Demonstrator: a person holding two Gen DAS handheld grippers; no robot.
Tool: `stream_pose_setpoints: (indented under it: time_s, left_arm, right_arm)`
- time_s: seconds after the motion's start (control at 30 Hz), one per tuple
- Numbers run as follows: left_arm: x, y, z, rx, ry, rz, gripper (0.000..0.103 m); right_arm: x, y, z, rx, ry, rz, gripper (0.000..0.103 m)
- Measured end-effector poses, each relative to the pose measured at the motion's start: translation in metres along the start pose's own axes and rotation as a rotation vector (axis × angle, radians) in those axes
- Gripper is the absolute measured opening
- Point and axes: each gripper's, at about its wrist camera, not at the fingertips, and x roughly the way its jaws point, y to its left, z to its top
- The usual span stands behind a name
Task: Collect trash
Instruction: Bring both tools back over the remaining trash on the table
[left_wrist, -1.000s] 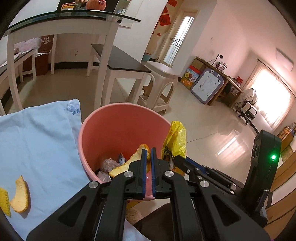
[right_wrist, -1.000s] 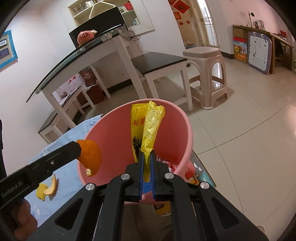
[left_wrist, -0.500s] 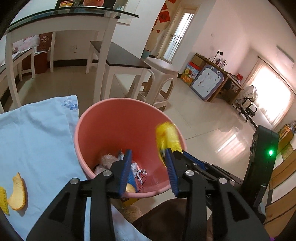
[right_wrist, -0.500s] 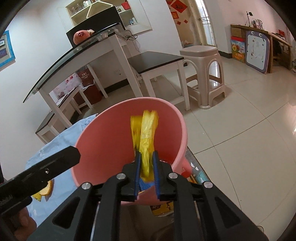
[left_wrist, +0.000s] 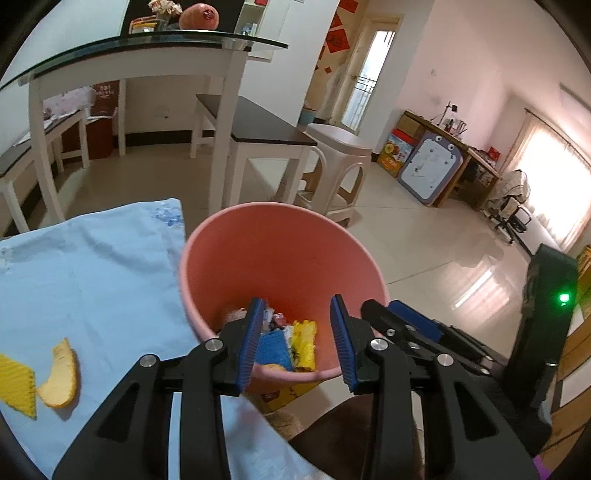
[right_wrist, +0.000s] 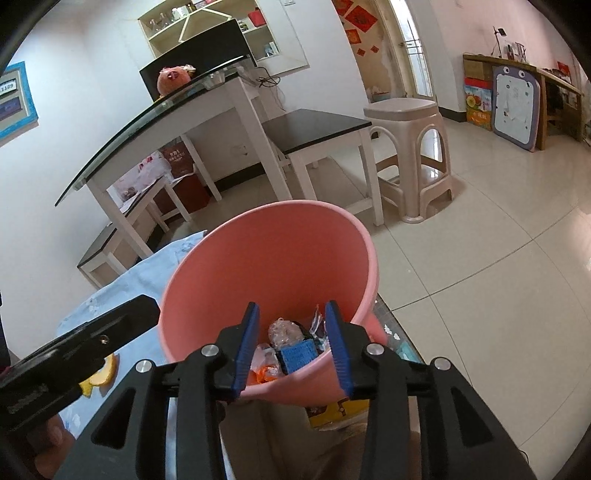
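Left wrist view: left tool (left_wrist: 297, 323) w/ fingers apart, nothing btwn them, over the pink bin (left_wrist: 280, 258). Yellow wrapper (left_wrist: 304, 345) and other trash lie at the bin bottom. Peel (left_wrist: 61, 374) lies on the blue cloth (left_wrist: 92, 277), left of the bin.

Right wrist view: right tool (right_wrist: 291, 332) also spread apart, empty, above the bin (right_wrist: 269, 258) w/ trash (right_wrist: 286, 345) inside. Left tool (right_wrist: 85, 343) at the bin's left.

The left hand-held gripper (left_wrist: 297, 341) hangs spread over the pink bin (left_wrist: 280, 254) holding a yellow wrapper (left_wrist: 304, 345).
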Motion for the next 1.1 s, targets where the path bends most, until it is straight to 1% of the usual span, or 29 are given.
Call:
stream_pose_setpoints:
  time_s: [0.17,0.3,0.67,0.9,1.0,1.1]
  left_arm:
    - [-0.011,0.008,-0.006,-0.018,-0.005,0.045,0.038]
    - [-0.019,0.017,-0.011,-0.033,-0.009,0.087,0.038]
    - [-0.053,0.046,-0.033,-0.077,-0.034,0.174,0.038]
    - [-0.072,0.064,-0.059,-0.084,-0.022,0.246,0.038]
    - [-0.082,0.079,-0.072,-0.099,-0.011,0.269,0.038]
    - [-0.095,0.101,-0.08,-0.135,-0.019,0.304,0.038]
  right_arm:
    - [-0.01,0.011,-0.006,-0.018,0.001,0.019,0.038]
    - [-0.018,0.021,-0.011,-0.013,0.012,0.055,0.039]
    - [-0.029,0.061,-0.03,-0.089,0.035,0.1,0.041]
    - [-0.024,0.09,-0.048,-0.146,0.077,0.139,0.042]
    - [-0.018,0.105,-0.056,-0.167,0.106,0.163,0.042]
    - [-0.012,0.12,-0.062,-0.196,0.13,0.188,0.042]
